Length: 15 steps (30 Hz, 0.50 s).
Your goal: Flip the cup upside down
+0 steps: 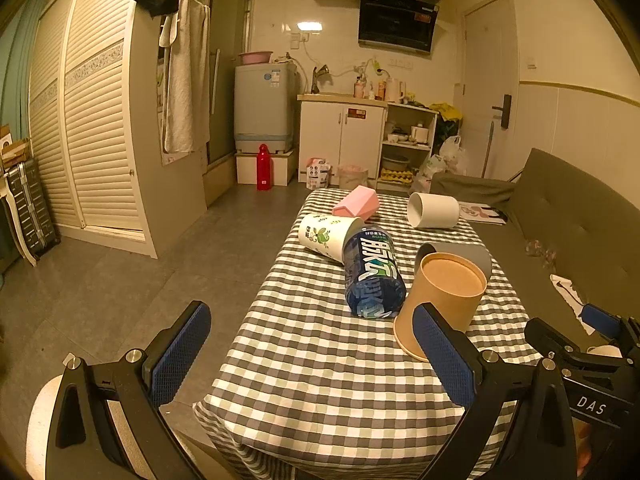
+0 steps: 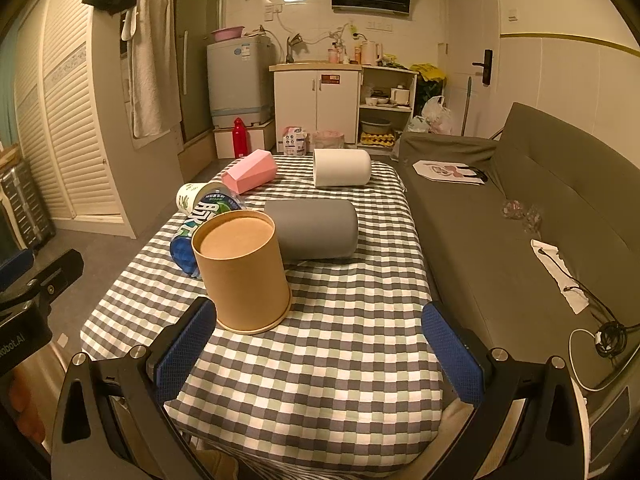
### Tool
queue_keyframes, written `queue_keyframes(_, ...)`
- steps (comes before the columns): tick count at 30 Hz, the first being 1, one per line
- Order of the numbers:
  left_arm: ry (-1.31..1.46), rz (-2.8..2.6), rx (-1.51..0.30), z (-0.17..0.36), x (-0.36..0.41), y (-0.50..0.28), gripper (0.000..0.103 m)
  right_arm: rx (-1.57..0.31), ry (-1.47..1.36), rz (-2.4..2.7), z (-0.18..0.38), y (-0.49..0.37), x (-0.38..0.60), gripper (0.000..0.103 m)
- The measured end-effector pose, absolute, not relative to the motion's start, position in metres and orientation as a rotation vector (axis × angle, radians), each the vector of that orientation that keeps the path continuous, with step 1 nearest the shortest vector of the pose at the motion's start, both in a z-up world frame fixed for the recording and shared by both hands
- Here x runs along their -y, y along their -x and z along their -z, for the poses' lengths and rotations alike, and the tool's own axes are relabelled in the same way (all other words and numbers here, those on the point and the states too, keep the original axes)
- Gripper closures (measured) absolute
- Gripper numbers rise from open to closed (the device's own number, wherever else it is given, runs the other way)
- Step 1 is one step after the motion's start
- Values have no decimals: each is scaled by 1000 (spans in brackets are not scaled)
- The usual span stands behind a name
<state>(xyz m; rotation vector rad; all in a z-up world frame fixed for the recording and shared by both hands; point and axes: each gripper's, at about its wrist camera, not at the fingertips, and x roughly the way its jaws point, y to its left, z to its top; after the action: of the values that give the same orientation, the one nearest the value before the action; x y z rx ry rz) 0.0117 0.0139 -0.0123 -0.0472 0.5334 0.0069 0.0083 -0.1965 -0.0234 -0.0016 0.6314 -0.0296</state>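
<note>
A brown paper cup (image 1: 440,300) (image 2: 242,270) stands upside down, rim on the checkered tablecloth (image 1: 320,368) (image 2: 332,360), flat base up. A grey cup (image 2: 316,229) (image 1: 460,252) lies on its side behind it. A white cup (image 2: 341,167) (image 1: 434,210), a pink cup (image 2: 249,176) (image 1: 356,201) and a printed paper cup (image 1: 326,236) (image 2: 191,197) also lie on their sides. My left gripper (image 1: 316,354) is open and empty, near the table's front left. My right gripper (image 2: 316,350) is open and empty, just in front of the brown cup.
A blue drink bottle (image 1: 372,272) (image 2: 200,224) lies on the table left of the brown cup. A grey sofa (image 2: 520,240) runs along the table's right side. The floor (image 1: 160,280) lies to the left. The right gripper's body shows in the left wrist view (image 1: 592,344).
</note>
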Motion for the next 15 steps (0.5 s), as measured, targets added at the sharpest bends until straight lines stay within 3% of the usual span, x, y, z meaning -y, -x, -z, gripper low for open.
queue_keyframes(15, 46, -13, -543, 13, -15, -12, 0, -639, -4, 34, 23, -9, 197, 0)
